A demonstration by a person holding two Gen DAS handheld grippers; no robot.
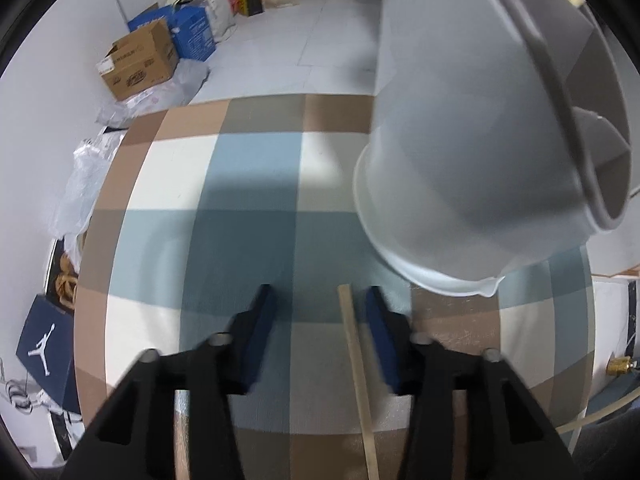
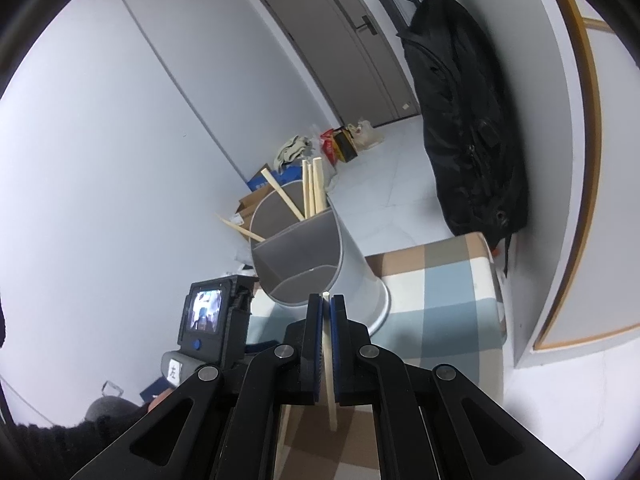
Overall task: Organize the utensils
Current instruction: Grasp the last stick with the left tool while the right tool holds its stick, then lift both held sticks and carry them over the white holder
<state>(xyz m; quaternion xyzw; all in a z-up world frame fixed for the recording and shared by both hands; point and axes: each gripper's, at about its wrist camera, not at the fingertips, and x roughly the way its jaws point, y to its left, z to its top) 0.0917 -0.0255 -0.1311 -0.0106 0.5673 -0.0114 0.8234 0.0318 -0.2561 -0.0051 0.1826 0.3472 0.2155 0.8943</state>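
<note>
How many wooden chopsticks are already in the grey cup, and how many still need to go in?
Done: about five pale wooden chopsticks stand in the divided grey plastic holder. In hand: the right gripper is shut on one more chopstick. Left: a wooden chopstick lies on the checked tablecloth between the open left gripper's fingers.

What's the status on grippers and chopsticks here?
Right gripper shut on one chopstick. Left gripper open, a chopstick between its fingers. Holder has several chopsticks. Nothing blocking.
</note>
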